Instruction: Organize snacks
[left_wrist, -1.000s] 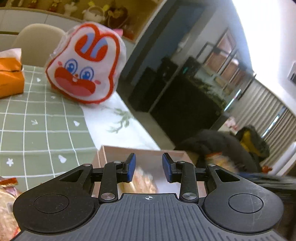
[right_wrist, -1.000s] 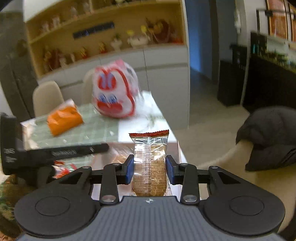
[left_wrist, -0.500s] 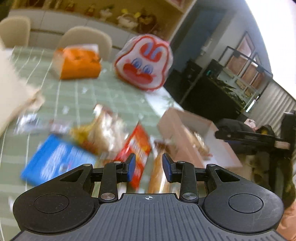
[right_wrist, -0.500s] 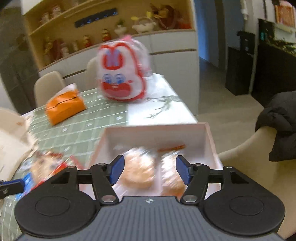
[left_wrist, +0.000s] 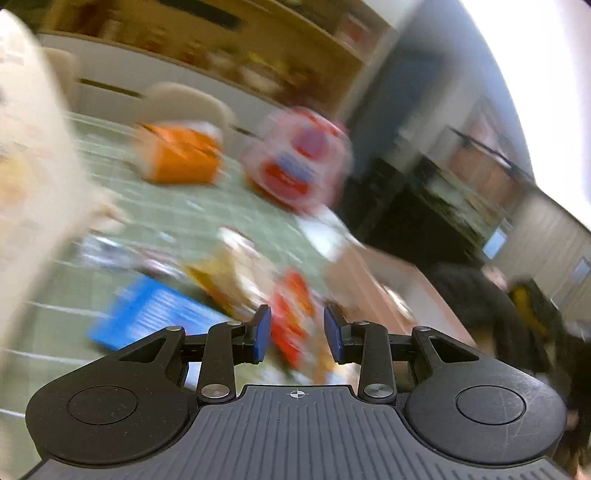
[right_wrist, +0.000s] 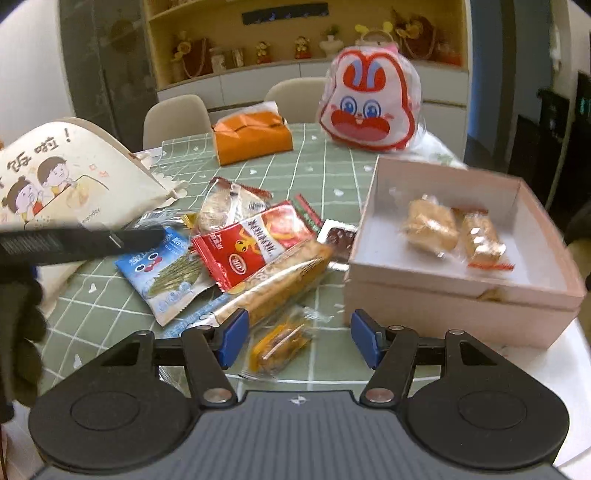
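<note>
The right gripper (right_wrist: 297, 339) is spread wide and holds nothing, above a small yellow snack packet (right_wrist: 279, 345) on the green tablecloth (right_wrist: 325, 173). Two wrapped snacks (right_wrist: 430, 225) lie in the pink box (right_wrist: 458, 295). The left gripper (left_wrist: 297, 334) — blurred view — is partly open and empty, over the red packet (left_wrist: 291, 321).

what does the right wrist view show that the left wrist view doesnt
Only the right wrist view shows inside the pink box, where two wrapped biscuits lie, and the open right gripper. Only the left wrist view, badly blurred, shows the left gripper, fingers apart. Both show the orange pack, rabbit bag and red packet.
</note>
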